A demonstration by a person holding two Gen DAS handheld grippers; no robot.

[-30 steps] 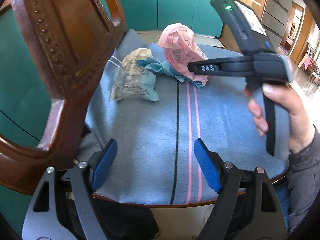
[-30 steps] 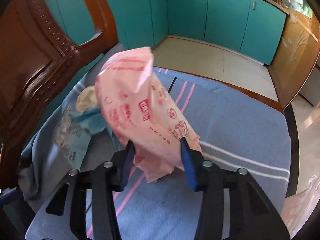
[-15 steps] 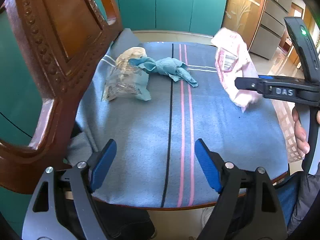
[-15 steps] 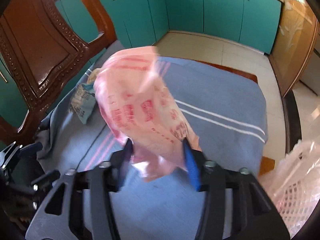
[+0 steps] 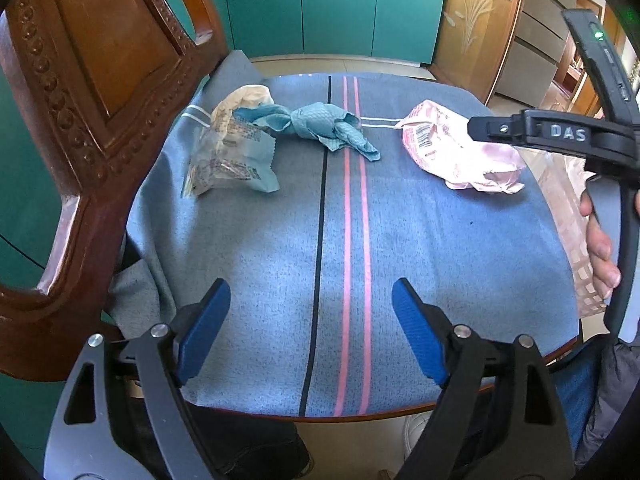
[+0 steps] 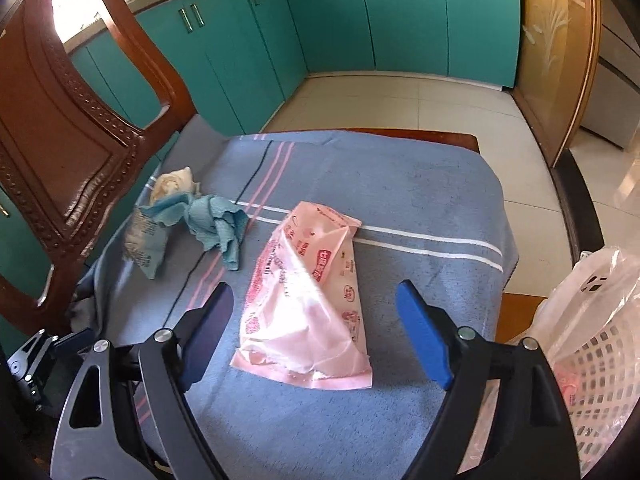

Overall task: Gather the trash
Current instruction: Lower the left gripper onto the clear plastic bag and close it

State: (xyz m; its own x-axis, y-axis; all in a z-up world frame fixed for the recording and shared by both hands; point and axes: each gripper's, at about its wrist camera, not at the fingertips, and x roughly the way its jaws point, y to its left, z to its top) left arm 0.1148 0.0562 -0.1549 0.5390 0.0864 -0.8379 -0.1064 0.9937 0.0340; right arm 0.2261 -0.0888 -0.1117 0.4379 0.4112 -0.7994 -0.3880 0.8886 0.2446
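Opening wide, the right claw [image 6: 316,334] straddles the untouched pink wrapper [image 6: 308,300]; left claw [image 5: 310,330] spread, empty

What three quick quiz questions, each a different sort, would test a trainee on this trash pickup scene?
1. True or false: the pink wrapper is clamped by the right gripper.
2. Multiple choice: the teal cloth lies A) in the basket, B) on the blanket against the clear wrapper, C) on the floor.
3. Fill in: the left gripper holds ____.

Key:
1. False; its fingers are opening and the wrapper lies loose between them on the blanket.
2. B
3. nothing
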